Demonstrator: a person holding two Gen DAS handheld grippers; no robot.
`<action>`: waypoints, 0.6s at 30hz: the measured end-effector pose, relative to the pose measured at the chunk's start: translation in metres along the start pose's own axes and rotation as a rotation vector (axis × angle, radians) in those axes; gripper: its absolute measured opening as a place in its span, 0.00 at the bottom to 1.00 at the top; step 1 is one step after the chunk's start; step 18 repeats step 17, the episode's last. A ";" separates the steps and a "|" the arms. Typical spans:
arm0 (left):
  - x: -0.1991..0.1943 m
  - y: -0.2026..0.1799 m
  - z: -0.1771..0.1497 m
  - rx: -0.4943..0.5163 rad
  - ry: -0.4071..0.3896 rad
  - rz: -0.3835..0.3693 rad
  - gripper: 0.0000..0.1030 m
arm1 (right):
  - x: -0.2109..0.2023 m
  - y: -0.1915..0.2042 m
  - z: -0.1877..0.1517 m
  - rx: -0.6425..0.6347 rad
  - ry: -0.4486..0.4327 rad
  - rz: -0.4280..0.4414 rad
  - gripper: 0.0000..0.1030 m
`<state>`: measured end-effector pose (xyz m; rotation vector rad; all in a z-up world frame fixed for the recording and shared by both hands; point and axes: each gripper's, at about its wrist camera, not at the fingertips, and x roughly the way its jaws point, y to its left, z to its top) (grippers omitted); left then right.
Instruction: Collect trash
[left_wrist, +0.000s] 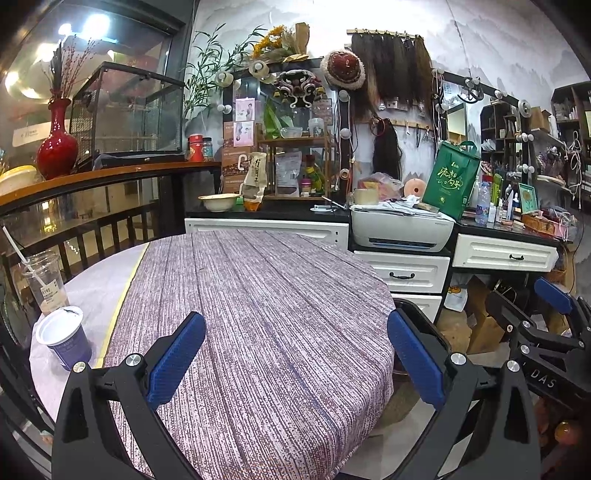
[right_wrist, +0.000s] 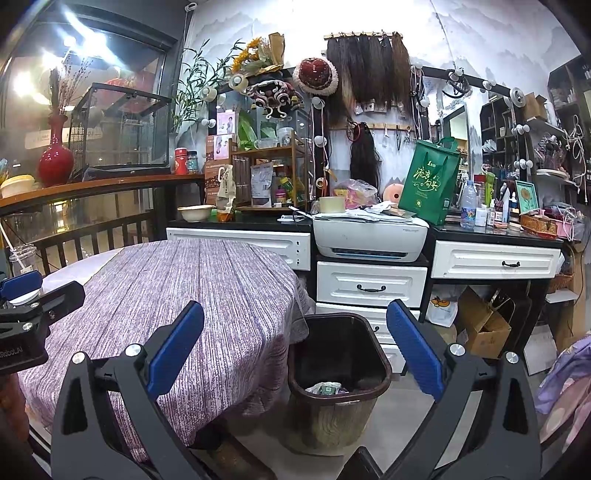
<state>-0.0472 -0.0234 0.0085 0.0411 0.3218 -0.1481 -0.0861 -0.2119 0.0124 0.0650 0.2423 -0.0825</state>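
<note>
The round table (left_wrist: 280, 314), covered in a purple-and-white woven cloth, fills the space ahead of and beneath the left gripper (left_wrist: 295, 362). That claw stands wide open, its blue pads (left_wrist: 177, 362) spread far apart over bare cloth, holding nothing and touching nothing. The same table lies ahead and to the left of the right gripper (right_wrist: 295, 350), which is also spread wide and empty, its blue pads (right_wrist: 415, 350) closing on nothing.

Beyond both claws, past the far table edge, stands the white-drawered counter (right_wrist: 495, 260) with a black top, and on it a white printer (right_wrist: 369, 236) straight ahead of the right claw, with a green tote bag (right_wrist: 430, 184) beside it, further right.

Directly ahead of and below the right claw, framed between its fingers, the dark trash bin (right_wrist: 338, 369) stands on the floor just beside the table's edge. Crumpled white and green trash (right_wrist: 325, 387) lies at its bottom.

To the left of the left claw, near the table's edge, a clear plastic cup with a straw (left_wrist: 42, 284) stands upright, holding a little brownish drink. Just nearer to the claw, a small dark-blue cup (left_wrist: 64, 336) with a white rim stands close beside it. Neither cup is touched by a finger.
</note>
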 end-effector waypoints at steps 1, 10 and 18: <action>0.000 0.001 0.000 -0.002 0.001 -0.002 0.95 | 0.000 0.000 0.000 0.001 0.002 0.000 0.94; 0.001 0.003 0.001 -0.003 0.005 -0.010 0.95 | 0.001 -0.003 0.001 0.008 0.005 -0.001 0.94; 0.003 0.006 0.001 -0.008 0.013 -0.013 0.95 | 0.001 -0.004 0.001 0.008 0.007 -0.001 0.94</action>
